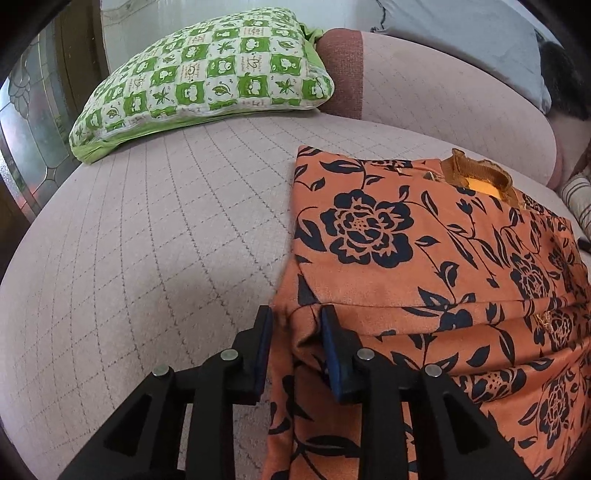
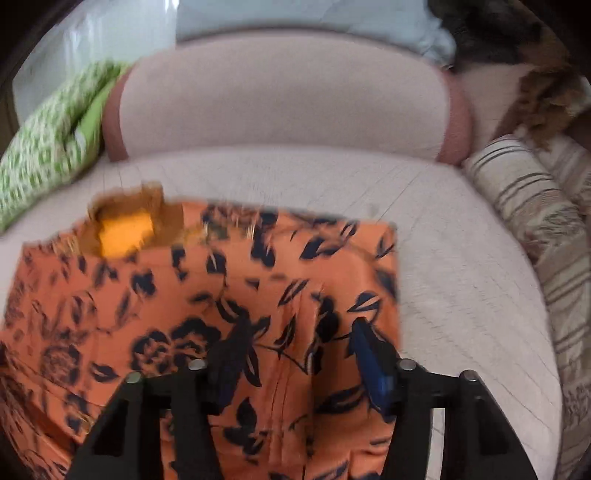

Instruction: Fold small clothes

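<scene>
An orange garment with black flowers (image 1: 406, 258) lies partly folded on the pink quilted sofa seat (image 1: 147, 240), its brown collar (image 1: 476, 173) at the far side. My left gripper (image 1: 295, 317) stands at the garment's near left corner, its jaws a little apart with a bunched fold of the cloth between them. In the blurred right wrist view the same garment (image 2: 184, 295) fills the lower left. My right gripper (image 2: 299, 328) is open, jaws wide apart just above the cloth near its right edge.
A green and white checked pillow (image 1: 207, 77) lies at the back left of the seat. The pink sofa backrest (image 2: 284, 107) runs behind. A beige striped cushion (image 2: 524, 206) lies to the right. A grey cloth (image 1: 461, 33) drapes over the backrest.
</scene>
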Available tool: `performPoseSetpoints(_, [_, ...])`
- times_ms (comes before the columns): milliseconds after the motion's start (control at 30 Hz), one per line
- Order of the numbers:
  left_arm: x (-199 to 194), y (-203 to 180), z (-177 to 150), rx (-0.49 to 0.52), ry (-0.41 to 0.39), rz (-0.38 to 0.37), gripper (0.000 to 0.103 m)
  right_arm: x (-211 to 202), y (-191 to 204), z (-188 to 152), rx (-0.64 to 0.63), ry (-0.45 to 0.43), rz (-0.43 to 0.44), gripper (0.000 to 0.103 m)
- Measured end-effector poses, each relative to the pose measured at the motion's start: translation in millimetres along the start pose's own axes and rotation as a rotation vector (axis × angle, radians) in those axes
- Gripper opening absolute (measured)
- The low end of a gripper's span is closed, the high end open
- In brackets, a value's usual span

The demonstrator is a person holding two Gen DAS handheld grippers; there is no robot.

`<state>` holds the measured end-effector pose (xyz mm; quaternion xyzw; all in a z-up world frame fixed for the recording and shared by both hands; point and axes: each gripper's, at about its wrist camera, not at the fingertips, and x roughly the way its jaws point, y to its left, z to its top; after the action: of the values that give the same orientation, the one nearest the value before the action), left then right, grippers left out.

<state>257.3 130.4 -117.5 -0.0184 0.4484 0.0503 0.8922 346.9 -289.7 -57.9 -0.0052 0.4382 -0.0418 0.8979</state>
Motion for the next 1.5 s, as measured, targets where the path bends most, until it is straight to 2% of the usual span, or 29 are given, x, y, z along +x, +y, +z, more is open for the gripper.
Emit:
performPoseSetpoints(67, [-2,1,1,-0.006,-0.007,-0.003,0.027,-24,2,3,0.009,-0.060,0.040,0.060])
performPoseSetpoints(133, [-9,2,1,-0.021,-0.027,-0.016,0.027,-39,5,0,0.062,-0.077,0.216,0.065])
performPoseSetpoints(167, [-13,3,2,-0.029,-0.047,-0.028,0.027,-38,8,-2,0.088,-0.058,0.301,0.071])
performPoseSetpoints(200, [-19,2,2,-0.030,-0.069,-0.036,0.027,-28,7,-8,0.122,0.000,0.398,0.073])
performPoseSetpoints(233, [-22,0,2,-0.018,-0.087,-0.035,0.031,-9,13,-14,0.137,0.052,0.419,0.073])
performPoseSetpoints(267, [-20,-3,0,0.006,-0.085,-0.019,0.040,8,11,-21,0.157,0.131,0.413,0.071])
performPoseSetpoints(300, [-15,-7,-2,0.034,-0.062,0.010,0.045,30,4,-32,0.194,0.223,0.376,0.058])
performPoseSetpoints(333, [0,-11,-6,0.073,0.012,0.049,0.048,33,-3,-35,0.228,0.214,0.372,0.056])
performPoseSetpoints(367, [7,-11,-8,0.077,0.036,0.048,0.049,25,-6,-34,0.247,0.183,0.376,0.058])
performPoseSetpoints(433, [1,-10,-4,0.059,0.003,0.035,0.048,5,-1,-25,0.215,0.121,0.374,0.065])
performPoseSetpoints(500, [-1,-13,-2,0.064,-0.008,0.032,0.048,-2,8,-17,0.185,0.093,0.432,0.072])
performPoseSetpoints(533, [3,-13,-4,0.074,0.011,0.037,0.049,-2,12,-15,0.184,0.103,0.444,0.074])
performPoseSetpoints(600, [4,-10,-4,0.069,0.018,0.030,0.050,38,6,-20,0.227,0.224,0.350,0.072])
performPoseSetpoints(667, [1,-5,-4,0.049,0.021,0.027,0.058,32,-1,-15,0.277,0.220,0.371,0.072])
performPoseSetpoints(733, [4,1,-2,0.011,0.043,0.016,0.061,17,8,1,0.251,0.177,0.424,0.072])
performPoseSetpoints(833, [6,2,0,0.001,0.041,0.017,0.063,15,17,25,0.204,0.108,0.426,0.074])
performPoseSetpoints(867, [6,2,-1,0.002,0.039,0.016,0.063,34,16,29,0.191,0.124,0.387,0.075])
performPoseSetpoints(900, [5,4,0,-0.003,0.038,0.009,0.063,53,13,24,0.202,0.179,0.333,0.075])
performPoseSetpoints(933, [5,5,0,-0.012,0.040,0.002,0.063,71,9,16,0.247,0.238,0.333,0.075])
performPoseSetpoints(967, [5,9,1,-0.031,0.039,-0.011,0.063,63,5,15,0.287,0.182,0.345,0.074])
performPoseSetpoints(1067, [-1,24,3,-0.111,0.024,-0.024,0.063,18,13,13,0.236,0.097,0.399,0.074])
performPoseSetpoints(1133, [-5,31,0,-0.141,0.030,-0.041,0.063,-15,16,2,0.185,0.053,0.374,0.074])
performPoseSetpoints(1233, [-19,39,-14,-0.145,0.071,-0.060,0.063,-64,3,-32,0.170,0.036,0.395,0.074])
performPoseSetpoints(1333, [-54,48,-31,-0.160,0.077,-0.108,0.063,-105,-28,-83,0.212,0.074,0.397,0.075])
performPoseSetpoints(1400, [-86,56,-54,-0.162,0.078,-0.154,0.063,-129,-54,-116,0.245,0.127,0.383,0.075])
performPoseSetpoints(1500, [-126,64,-95,-0.168,0.089,-0.181,0.063,-148,-92,-174,0.269,0.203,0.341,0.075])
